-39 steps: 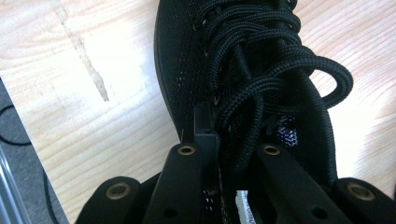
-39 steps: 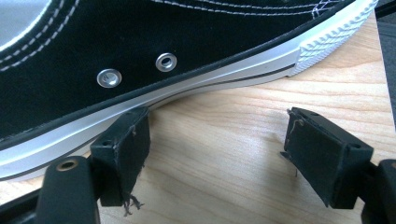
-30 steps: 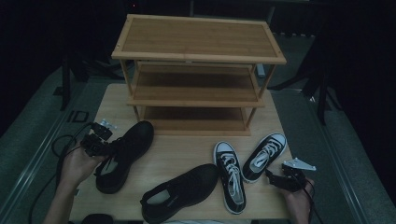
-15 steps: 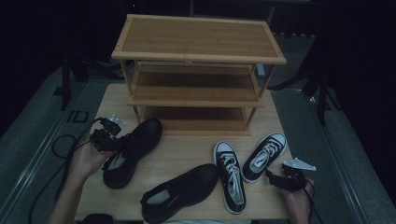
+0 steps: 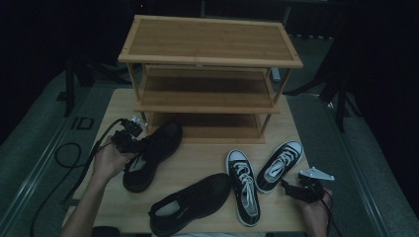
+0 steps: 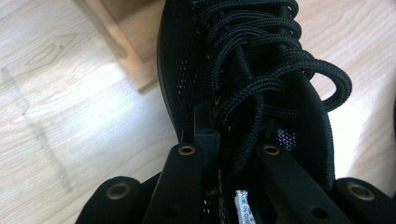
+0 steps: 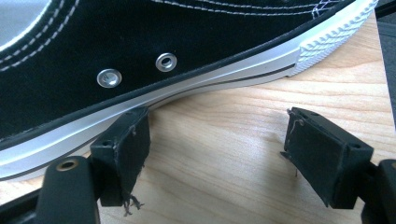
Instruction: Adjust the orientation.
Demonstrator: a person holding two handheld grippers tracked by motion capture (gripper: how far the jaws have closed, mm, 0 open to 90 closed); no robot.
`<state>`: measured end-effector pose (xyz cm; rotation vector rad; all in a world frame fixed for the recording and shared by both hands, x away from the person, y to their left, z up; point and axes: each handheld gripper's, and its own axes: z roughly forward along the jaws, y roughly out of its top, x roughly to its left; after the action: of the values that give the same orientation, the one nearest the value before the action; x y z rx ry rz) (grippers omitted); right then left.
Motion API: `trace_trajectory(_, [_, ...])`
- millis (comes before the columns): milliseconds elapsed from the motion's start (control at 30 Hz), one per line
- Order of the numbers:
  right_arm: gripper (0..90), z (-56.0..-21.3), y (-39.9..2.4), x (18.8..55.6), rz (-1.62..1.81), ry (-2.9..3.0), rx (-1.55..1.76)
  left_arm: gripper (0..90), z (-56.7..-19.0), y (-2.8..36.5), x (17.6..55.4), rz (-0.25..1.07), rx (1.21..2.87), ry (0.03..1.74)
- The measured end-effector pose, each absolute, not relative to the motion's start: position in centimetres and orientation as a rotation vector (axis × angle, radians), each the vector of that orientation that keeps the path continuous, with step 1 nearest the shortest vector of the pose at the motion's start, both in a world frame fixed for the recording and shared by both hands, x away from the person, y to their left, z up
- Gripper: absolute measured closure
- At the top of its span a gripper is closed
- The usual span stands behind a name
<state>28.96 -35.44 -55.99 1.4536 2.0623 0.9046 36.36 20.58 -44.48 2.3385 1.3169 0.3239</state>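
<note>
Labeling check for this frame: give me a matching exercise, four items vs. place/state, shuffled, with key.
Items:
1. left gripper
2. right gripper
3. second black shoe
4. shoe rack

States:
A. empty shelves, at the table's far side
B. jaws open, one pad by a white sneaker sole
C. shut on the laced black shoe
D. lying free at the near table edge

Pairs: 1-C, 2-B, 3-D, 4-A
</note>
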Motion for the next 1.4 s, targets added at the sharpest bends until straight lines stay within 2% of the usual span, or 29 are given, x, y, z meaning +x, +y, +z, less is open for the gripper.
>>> trace_trajectory(200, [22.3, -56.0, -35.4, 29.0, 0.905, 2.062, 1.454, 86.2, -45.1, 19.1, 37.9, 0.321, 2.283, 1.369])
trace_trajectory(700, [22.2, -56.0, -35.4, 29.0, 0.905, 2.062, 1.454, 86.1, -45.5, 15.5, 40.3, 0.404, 2.304, 1.382])
trace_trajectory(1233, [22.3, -56.0, -35.4, 29.0, 0.905, 2.063, 1.453, 85.7, -46.3, 14.2, 41.7, 0.47, 2.231, 1.464])
trace_trajectory(1300, [22.3, -56.0, -35.4, 29.0, 0.905, 2.063, 1.453, 83.8, -46.2, 14.3, 41.7, 0.467, 2.242, 1.458])
trace_trajectory(1400, [22.3, -56.0, -35.4, 29.0, 0.905, 2.064, 1.453, 75.5, -45.9, 14.6, 41.6, 0.447, 2.246, 1.431])
